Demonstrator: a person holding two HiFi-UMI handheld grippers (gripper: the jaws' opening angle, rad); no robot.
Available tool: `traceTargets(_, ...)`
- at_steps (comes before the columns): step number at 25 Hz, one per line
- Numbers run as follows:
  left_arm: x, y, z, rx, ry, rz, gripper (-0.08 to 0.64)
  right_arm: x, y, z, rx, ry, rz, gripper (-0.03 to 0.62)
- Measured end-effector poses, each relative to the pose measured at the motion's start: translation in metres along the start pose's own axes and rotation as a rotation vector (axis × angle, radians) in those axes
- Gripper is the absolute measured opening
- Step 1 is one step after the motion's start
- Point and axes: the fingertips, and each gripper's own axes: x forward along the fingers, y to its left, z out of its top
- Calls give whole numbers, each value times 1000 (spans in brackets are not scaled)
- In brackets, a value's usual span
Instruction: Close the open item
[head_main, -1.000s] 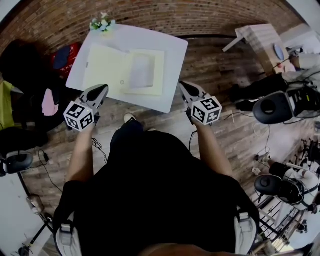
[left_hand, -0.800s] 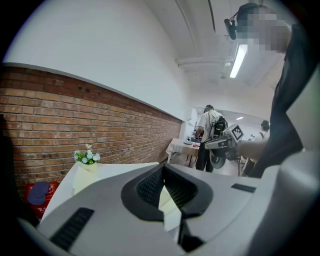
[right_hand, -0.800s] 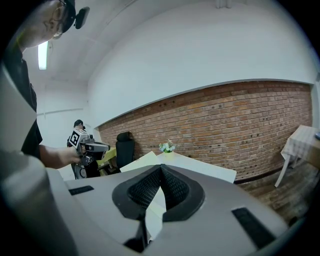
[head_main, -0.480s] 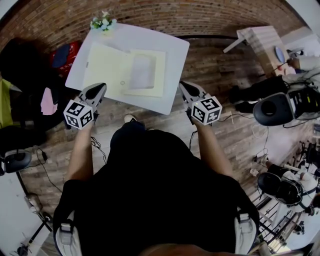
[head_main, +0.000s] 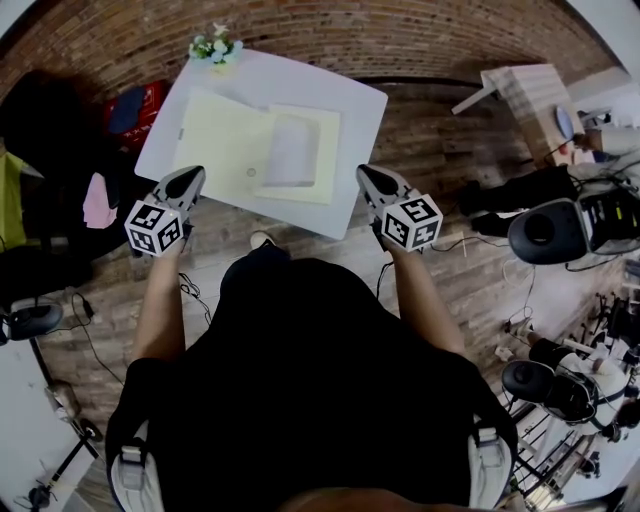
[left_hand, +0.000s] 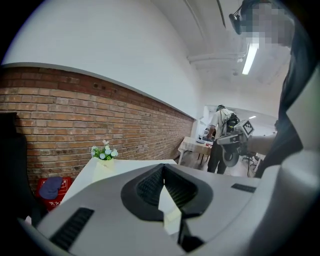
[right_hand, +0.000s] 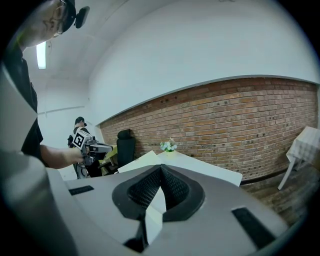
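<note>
Nearest, the person's dark torso (head_main: 320, 400) fills the 6 o'clock half of the head view and hides the floor beneath it. Both forearms reach out from it.

The left gripper (head_main: 192, 173) sits at about 10 o'clock, its tip at the near edge of the table (head_main: 350, 110). The right gripper (head_main: 366, 172) sits at about 1 o'clock, just beside the table's near right edge. Each gripper's own view shows its jaws pressed together with nothing between them. In those views the grey gripper body blocks out the near part of the table.

Beyond the grippers, toward 12 o'clock, the pale yellow folder (head_main: 220, 140) lies open on the white table. From above I cannot tell whether its left flap lies flat or stands raised. A paler sheet (head_main: 295, 150) covers its right half, and what it is cannot be made out. A small round mark near the fold is too small to name.

A bunch of flowers (head_main: 215, 46) stands on the far left corner at 11 o'clock, with the brick wall (head_main: 400, 30) behind.

Compared with a second ago, the left gripper has drifted slightly toward 9 o'clock and the right has barely shifted. The table now sits a touch further toward 1 o'clock in the frame. The folder is as open as before, and both pairs of jaws are as shut as before.
</note>
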Motion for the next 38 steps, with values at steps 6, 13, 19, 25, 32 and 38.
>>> traceTargets(6, 3, 33, -12, -22, 19, 42, 11, 27, -3, -3, 8, 26, 12, 20)
traceTargets(13, 1, 58, -21, -46, 38, 59, 12, 48, -7, -5, 20, 54, 21, 20)
traceTargets(19, -1, 77, -29, -61, 67, 71, 33, 67, -6, -3, 28, 67, 40, 20)
traceTargets(25, -1, 93, -39, -69, 118, 85, 81, 85, -3, -1, 29, 81, 60, 20)
traceTargets(32, -1, 107, -57, -73, 179, 100, 144, 99, 2, -7, 33, 107, 85, 20)
traceTargets(38, -2, 118, -75, -69, 235, 119, 197, 103, 6, -13, 35, 130, 94, 20)
